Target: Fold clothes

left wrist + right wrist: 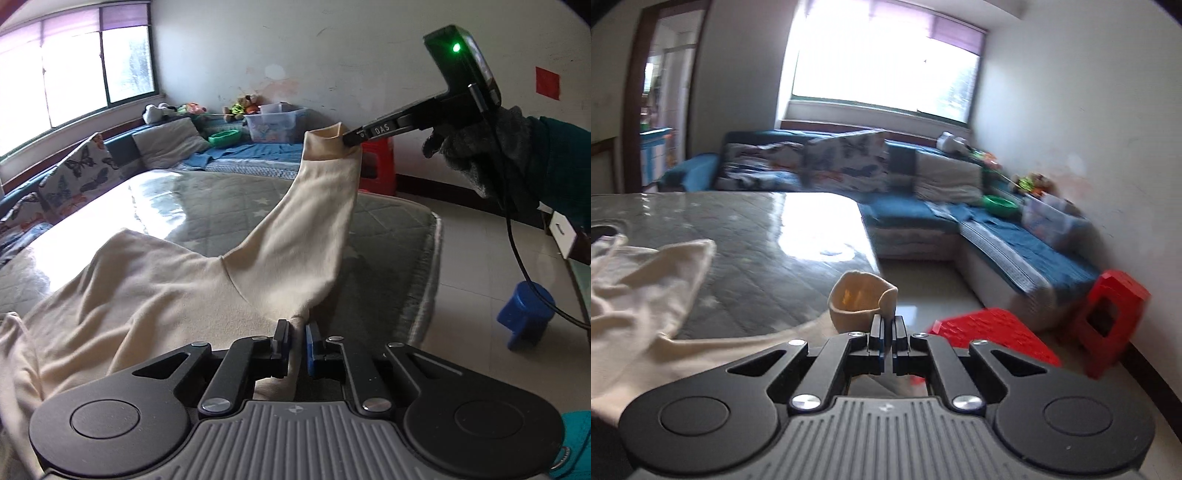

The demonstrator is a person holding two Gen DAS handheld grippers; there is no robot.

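Cream long-sleeved top [140, 295] lies rumpled on the grey quilted mat [207, 199], body spread low, one sleeve [310, 206] lifted clear and stretched taut

Left gripper [296, 332] pinched narrow on cloth at the sleeve's root, near the armpit seam. Right gripper [887, 326] clamped on the cuff [860, 299], held up in the air; seen from the left view it grips the cuff's rim

Judged step: sleeve held out straight, fit for laying across the body. Keep tension even between both grips so the sleeve lands flat, no twist; lower the cuff before letting go

Edges: mat's border [432, 258] runs close under the sleeve, tiled floor beyond. Red stool [1108, 317] and a second red one, seemingly tipped over though blurred [993, 332], lie past the cuff; blue stool [524, 314] on the right. Open mat towards the sofa [997, 229]
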